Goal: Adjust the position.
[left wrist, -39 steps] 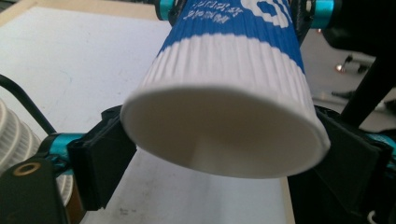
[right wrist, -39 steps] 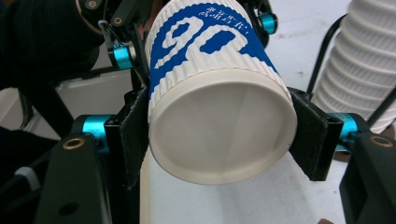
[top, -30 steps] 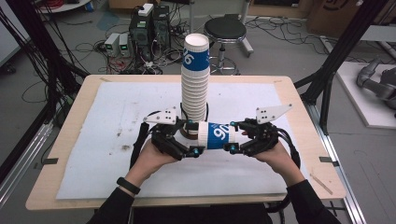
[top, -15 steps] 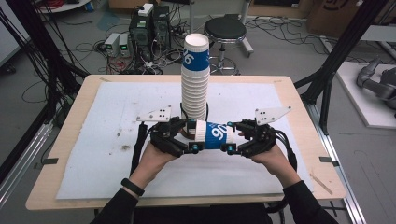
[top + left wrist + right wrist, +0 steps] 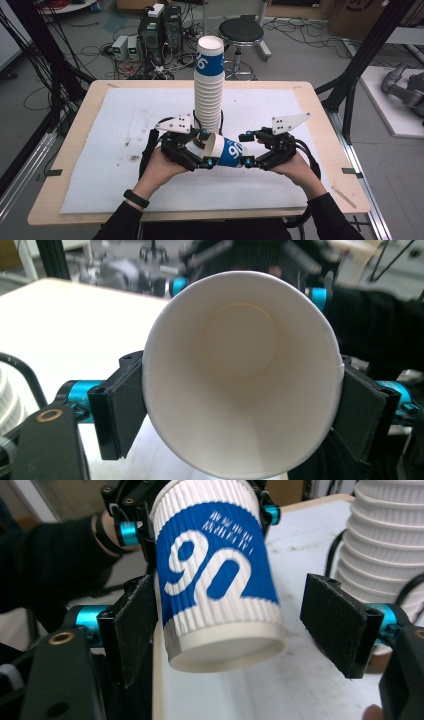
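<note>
From the high view we see the left gripper (image 5: 202, 149) clamped around the rim end of a paper cup (image 5: 226, 150) that lies sideways above the white mat (image 5: 100, 150). The cup's blue-banded base points toward the right gripper (image 5: 246, 148), whose jaws stand just beyond that base. A tall cup stack (image 5: 209, 85) rises directly behind the left gripper.

In the left gripper view we look straight into the cup's mouth (image 5: 242, 372). Both black pads (image 5: 120, 410) press on the rim, one on each side, so this gripper has firm hold of it.

In the right gripper view the cup (image 5: 215, 575) hangs base-first between our jaws. The left-hand pad (image 5: 137, 625) sits against its wall or just beside it; the other pad stands clearly off, so these jaws are spread and hold nothing. The stack (image 5: 387, 540) stands behind the far pad.
</note>
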`<move>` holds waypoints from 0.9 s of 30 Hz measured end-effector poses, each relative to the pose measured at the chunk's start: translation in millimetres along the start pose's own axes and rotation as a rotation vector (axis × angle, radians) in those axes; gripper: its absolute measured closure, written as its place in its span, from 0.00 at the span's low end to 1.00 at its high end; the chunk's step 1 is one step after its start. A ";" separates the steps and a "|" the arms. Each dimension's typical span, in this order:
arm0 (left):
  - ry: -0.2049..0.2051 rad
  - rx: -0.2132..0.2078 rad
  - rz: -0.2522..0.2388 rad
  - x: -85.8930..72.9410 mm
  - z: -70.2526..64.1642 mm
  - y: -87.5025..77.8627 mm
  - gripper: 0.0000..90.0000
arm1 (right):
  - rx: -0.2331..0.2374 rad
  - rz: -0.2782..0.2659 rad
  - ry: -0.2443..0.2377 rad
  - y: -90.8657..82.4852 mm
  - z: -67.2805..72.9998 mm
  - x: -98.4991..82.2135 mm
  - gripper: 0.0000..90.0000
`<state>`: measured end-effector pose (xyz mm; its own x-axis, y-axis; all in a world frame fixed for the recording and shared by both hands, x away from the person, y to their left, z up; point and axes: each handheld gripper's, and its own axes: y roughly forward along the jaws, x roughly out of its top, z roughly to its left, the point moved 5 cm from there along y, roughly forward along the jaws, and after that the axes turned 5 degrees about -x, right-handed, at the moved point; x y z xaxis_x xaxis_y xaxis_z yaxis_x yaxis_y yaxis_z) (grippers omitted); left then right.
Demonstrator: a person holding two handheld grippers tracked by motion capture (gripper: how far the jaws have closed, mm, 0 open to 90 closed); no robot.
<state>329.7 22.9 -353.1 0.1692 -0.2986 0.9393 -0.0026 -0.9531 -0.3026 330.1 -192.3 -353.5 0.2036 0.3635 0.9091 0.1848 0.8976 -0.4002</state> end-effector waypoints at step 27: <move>0.051 0.028 0.219 3.0 -7.0 7.7 0.22 | -0.022 0.240 -0.123 28.9 14.2 -11.4 0.24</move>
<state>323.3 14.3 -351.4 0.1177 -0.5007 0.8576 -0.0058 -0.8639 -0.5036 319.4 -166.9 -373.8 0.1255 0.5937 0.7948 0.1665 0.7772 -0.6068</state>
